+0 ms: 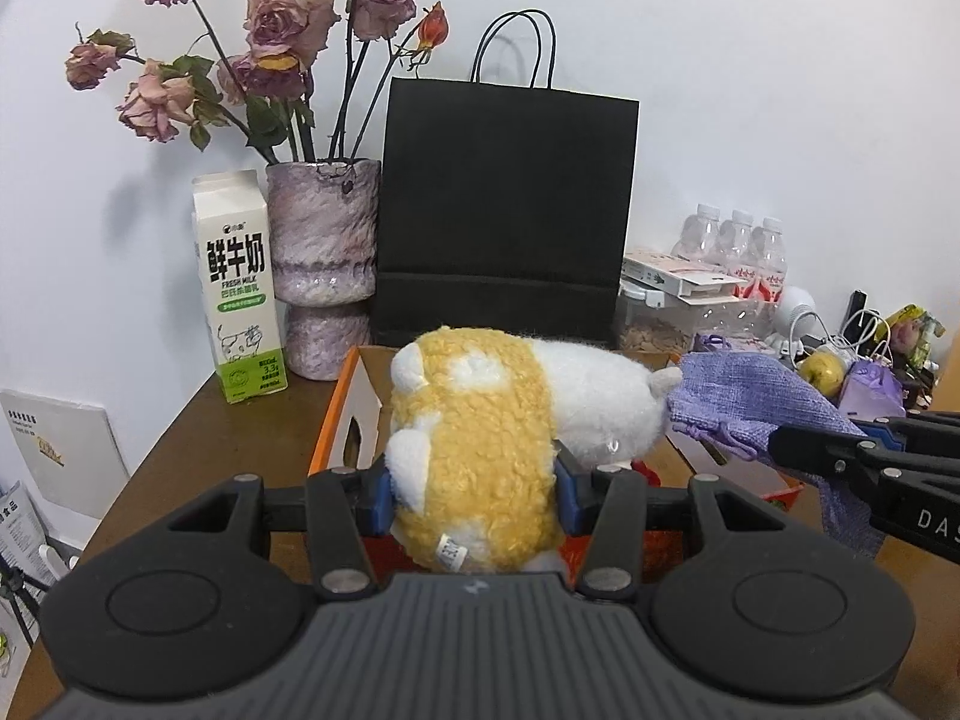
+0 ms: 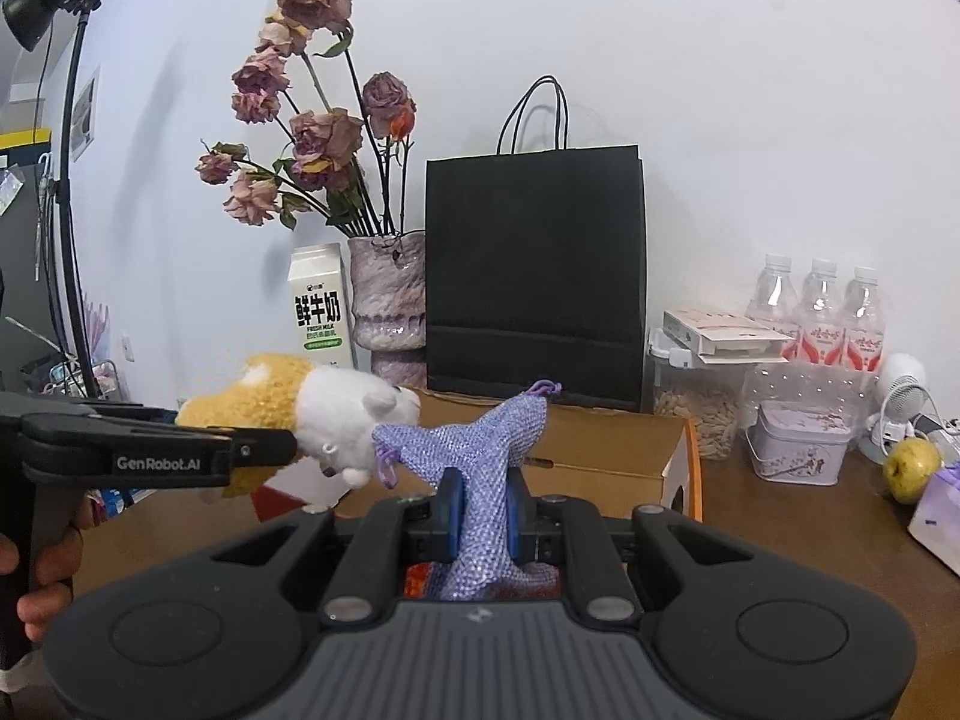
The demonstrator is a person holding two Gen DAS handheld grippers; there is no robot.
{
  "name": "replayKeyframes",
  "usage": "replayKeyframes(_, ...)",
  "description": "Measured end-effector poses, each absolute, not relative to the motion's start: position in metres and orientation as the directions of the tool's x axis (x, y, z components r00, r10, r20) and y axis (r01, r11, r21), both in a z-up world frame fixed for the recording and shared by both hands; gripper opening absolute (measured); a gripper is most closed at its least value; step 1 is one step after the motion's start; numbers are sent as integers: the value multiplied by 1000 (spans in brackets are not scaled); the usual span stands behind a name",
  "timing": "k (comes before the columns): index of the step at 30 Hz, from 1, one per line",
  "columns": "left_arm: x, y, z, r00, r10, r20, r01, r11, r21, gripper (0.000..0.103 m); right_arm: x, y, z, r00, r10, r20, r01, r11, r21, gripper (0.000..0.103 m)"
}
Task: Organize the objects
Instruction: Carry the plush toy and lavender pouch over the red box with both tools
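yellow-and-white plush toy (image 1: 480, 420), clamped in the left gripper (image 1: 474, 498), lies lengthwise away from it, just above the open cardboard box (image 1: 354, 414) ahead. beside it the right gripper (image 2: 483, 516) pinches a purple woven drawstring pouch (image 2: 474, 450), nearly touching the toy's head. both grippers tilt slightly downward toward the box, side by side.
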State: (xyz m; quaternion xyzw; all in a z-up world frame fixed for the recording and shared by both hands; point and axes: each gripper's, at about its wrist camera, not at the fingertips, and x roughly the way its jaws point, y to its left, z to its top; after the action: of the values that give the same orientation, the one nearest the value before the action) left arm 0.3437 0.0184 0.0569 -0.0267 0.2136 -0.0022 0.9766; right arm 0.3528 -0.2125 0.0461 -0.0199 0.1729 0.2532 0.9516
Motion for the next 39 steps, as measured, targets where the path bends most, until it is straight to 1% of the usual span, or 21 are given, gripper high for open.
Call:
replayKeyframes(4, 359, 18, 56, 911, -18, -412, -3, 999, -50, 49, 370, -211, 46, 815, 472, -335, -488, 872, 40, 13)
replayKeyframes(11, 385, 15, 56, 915, -14, -404, -3, 999, -40, 49, 405, -209, 38, 807, 466, -361, -485, 873, 43, 13)
replayKeyframes(17, 405, 15, 52, 910, -7, -414, -9, 999, -37, 49, 429, -204, 33, 807, 453, -379, -479, 877, 28, 13)
replayKeyframes(23, 426, 22, 42, 901, -5, -434, -25, 998, -63, 49, 448, -195, 23, 799, 446, -403, -479, 878, 22, 13)
replayKeyframes(26, 432, 24, 38, 904, 13, -427, -44, 997, -64, 49, 455, -193, 16, 798, 446, -405, -474, 880, 34, 13)
replayKeyframes(33, 442, 28, 24, 885, -8, -466, -29, 997, -73, 49, 465, -194, 1, 784, 446, -432, -470, 881, 57, 13)
replayKeyframes(39, 445, 29, 17, 885, 4, -465, -40, 997, -68, 49, 467, -194, -3, 780, 443, -443, -468, 882, 58, 13)
